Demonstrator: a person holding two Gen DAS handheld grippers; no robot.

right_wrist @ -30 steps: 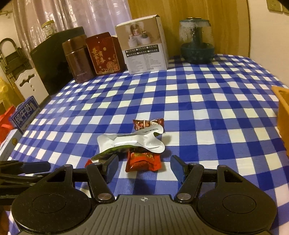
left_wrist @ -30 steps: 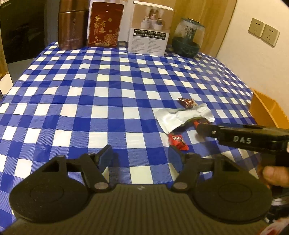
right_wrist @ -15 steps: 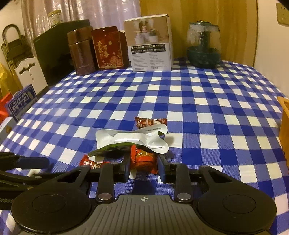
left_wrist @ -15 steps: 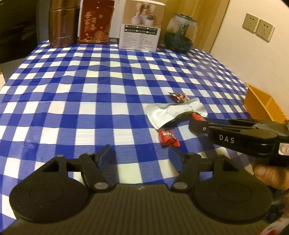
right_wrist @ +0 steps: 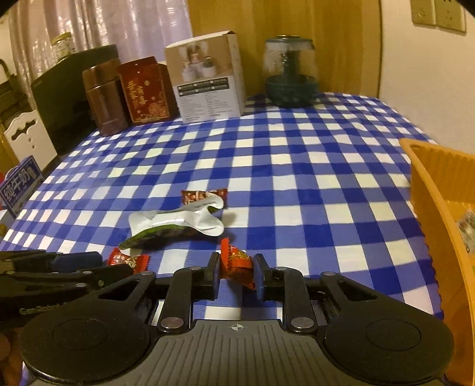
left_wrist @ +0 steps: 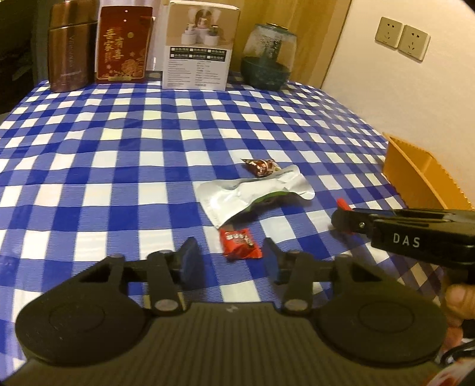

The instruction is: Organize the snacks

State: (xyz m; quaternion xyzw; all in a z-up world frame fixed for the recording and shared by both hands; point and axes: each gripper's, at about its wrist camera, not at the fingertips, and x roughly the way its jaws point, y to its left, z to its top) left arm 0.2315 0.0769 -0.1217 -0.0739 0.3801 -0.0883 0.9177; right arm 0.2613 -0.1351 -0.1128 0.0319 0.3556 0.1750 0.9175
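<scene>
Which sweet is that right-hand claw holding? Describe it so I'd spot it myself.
Start at the blue-checked tablecloth and find the crumpled silver pouch. Just nearer the camera, the right claw pinches an orange-red wrapped candy. Unlike the other two sweets lying flat on the cloth, it's gripped between the fingers.

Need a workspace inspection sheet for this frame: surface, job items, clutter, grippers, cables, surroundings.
Surface: blue-and-white checked tablecloth, lightly wrinkled.
Job's things: red candy clamped in the right hand-held gripper; second red candy flat on the cloth; brown candy behind the silver pouch, which partly overlaps it; orange bin at the right table edge, something inside, unclear what.
Clutter: brown canister, red box, white carton, glass jar along the far edge.
Grippers: left hand-held gripper open, just short of the second red candy; right shut.
Cables: nothing seen.
Surroundings: wall sockets, curtain, dark cabinet.
</scene>
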